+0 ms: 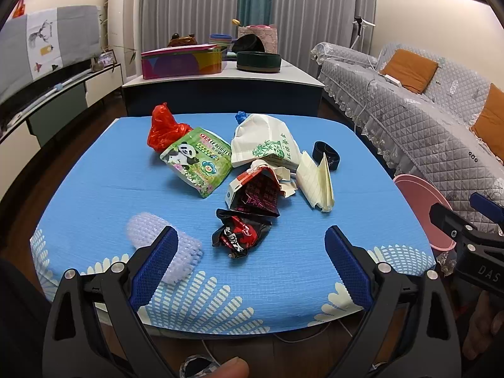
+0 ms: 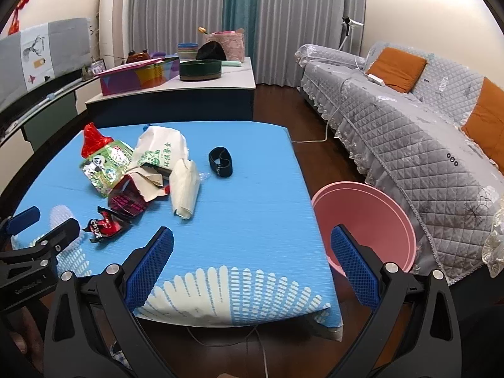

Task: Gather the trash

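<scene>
Trash lies in a heap on the blue table mat (image 1: 283,271): a red plastic bag (image 1: 163,127), a green panda packet (image 1: 197,160), a white paper bag (image 1: 263,140), a torn red-and-white carton (image 1: 255,192), a black-and-red wrapper (image 1: 241,234), folded cream paper (image 1: 316,179), a black band (image 1: 326,154) and a bubble-wrap roll (image 1: 186,252). My left gripper (image 1: 250,252) hovers open over the near edge, the wrapper just beyond its fingers. My right gripper (image 2: 252,255) stands open at the mat's right corner, beside the pink bin (image 2: 365,220). Nothing is held.
The pink bin (image 1: 422,201) stands on the floor right of the table, against a grey quilted sofa (image 2: 409,132) with orange cushions. A second table (image 1: 220,82) with boxes and bowls lies behind. A low cabinet (image 1: 47,104) runs along the left wall.
</scene>
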